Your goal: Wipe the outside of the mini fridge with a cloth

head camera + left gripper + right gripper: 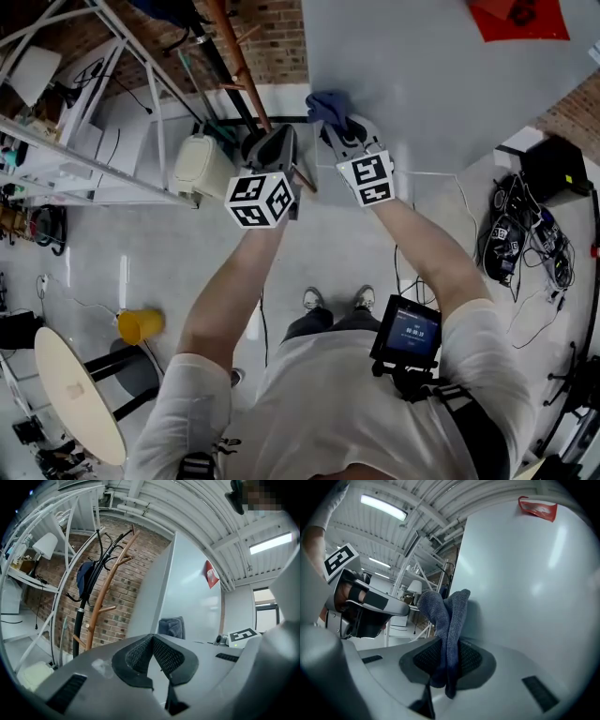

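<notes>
Right gripper (447,660) pinches cloth (446,613) at fridge (525,583) wall; left gripper (152,656) jaws together, empty. I judge wiping under way, coverage unclear.

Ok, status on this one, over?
Grippers: left gripper shut, empty; right gripper shut on cloth. Cloth at fridge face, near its left edge. Beside it, coat stand, clear of cloth.

The left gripper (152,637) has jaws together, empty; beyond, blue cloth (171,627) against the fridge (192,597).
</notes>
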